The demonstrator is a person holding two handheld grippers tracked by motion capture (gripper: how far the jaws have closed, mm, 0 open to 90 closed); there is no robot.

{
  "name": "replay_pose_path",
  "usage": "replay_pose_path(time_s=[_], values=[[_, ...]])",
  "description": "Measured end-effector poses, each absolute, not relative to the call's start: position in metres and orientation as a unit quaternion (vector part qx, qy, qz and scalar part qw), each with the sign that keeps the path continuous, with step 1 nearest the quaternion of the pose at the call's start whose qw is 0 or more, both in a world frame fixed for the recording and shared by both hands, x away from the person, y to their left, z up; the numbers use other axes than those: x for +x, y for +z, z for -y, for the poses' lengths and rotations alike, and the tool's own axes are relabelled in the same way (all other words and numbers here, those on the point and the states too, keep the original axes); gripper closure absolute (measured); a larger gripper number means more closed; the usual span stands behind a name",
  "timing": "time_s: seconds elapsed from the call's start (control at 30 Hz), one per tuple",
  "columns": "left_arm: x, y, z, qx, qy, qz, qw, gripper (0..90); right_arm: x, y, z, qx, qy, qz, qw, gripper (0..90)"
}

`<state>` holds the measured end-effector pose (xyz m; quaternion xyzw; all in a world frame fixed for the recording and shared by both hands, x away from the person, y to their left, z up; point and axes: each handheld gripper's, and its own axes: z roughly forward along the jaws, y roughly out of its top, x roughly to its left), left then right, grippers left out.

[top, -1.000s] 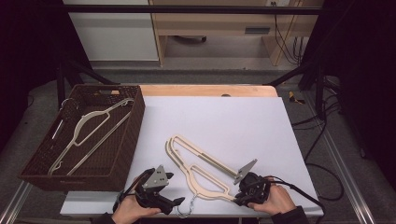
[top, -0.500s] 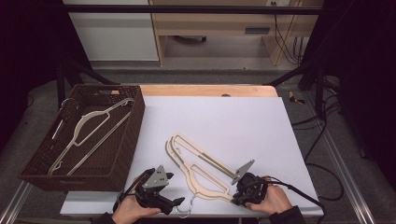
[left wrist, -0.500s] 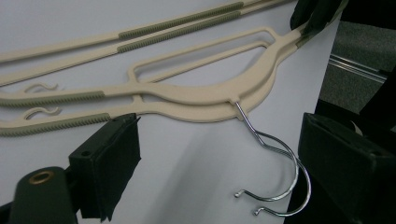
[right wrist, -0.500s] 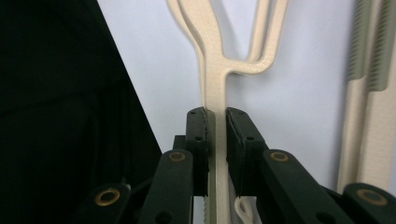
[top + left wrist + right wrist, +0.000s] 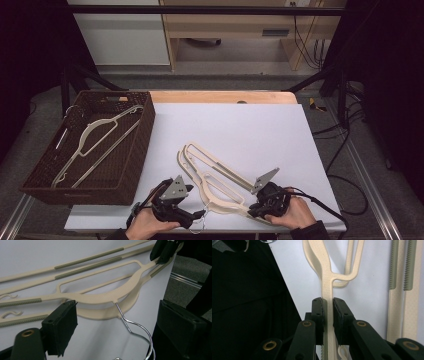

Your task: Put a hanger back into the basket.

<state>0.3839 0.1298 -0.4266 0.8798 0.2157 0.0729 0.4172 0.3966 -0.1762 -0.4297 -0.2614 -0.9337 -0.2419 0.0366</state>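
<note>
Where the worktop [image 5: 235, 125] meets its left edge, a brown wicker basket [image 5: 131, 165] with one cream hanger [image 5: 95, 145] lying inside. Next to the right, near the front edge, left hand-held gripper [image 5: 192, 217], jaws wide apart and just closing a little, nothing pinched; metal hook [image 5: 135, 327] of the stacked cream hangers [image 5: 215, 175] lying between them, untouched. Hangers flat on the white worktop, long bars angled away toward the middle. Farthest right, right hand-held gripper [image 5: 255, 210], jaws clamped together on a thin arm of the top hanger [image 5: 328, 290], pads pressing both sides. Other hanger's ribbed bars just beside, flat on the sheet.
</note>
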Motion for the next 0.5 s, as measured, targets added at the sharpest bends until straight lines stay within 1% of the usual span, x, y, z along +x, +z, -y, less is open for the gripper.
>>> replay_pose_path(time_s=[0.03,0.13,0.2,0.23,0.33,0.4,0.43,0.5], values=[[0.385,-0.427,-0.126,0.879,0.068,-0.22,0.417,17.2,0.397,-0.43,0.176,-0.261,-0.242,0.934,0.037,79.6],[0.389,-0.431,-0.117,0.882,0.052,-0.233,0.406,24.2,0.395,-0.426,0.178,-0.26,-0.247,0.933,0.03,79.6],[0.39,-0.433,-0.114,0.882,0.045,-0.24,0.402,29.9,0.395,-0.425,0.179,-0.258,-0.246,0.934,0.03,79.6],[0.393,-0.438,-0.108,0.885,0.028,-0.248,0.392,33.1,0.395,-0.423,0.18,-0.26,-0.248,0.933,0.027,79.6],[0.396,-0.446,-0.1,0.893,0.005,-0.257,0.37,41.6,0.395,-0.423,0.181,-0.258,-0.254,0.932,0.029,79.6],[0.396,-0.449,-0.097,0.895,0.001,-0.26,0.364,46.9,0.394,-0.422,0.181,-0.262,-0.254,0.93,0.027,79.6],[0.398,-0.453,-0.093,0.901,-0.011,-0.261,0.347,49.3,0.394,-0.422,0.181,-0.262,-0.253,0.931,0.025,79.6],[0.397,-0.455,-0.091,0.899,-0.016,-0.268,0.345,54.3,0.394,-0.422,0.181,-0.261,-0.252,0.932,0.024,79.6]])
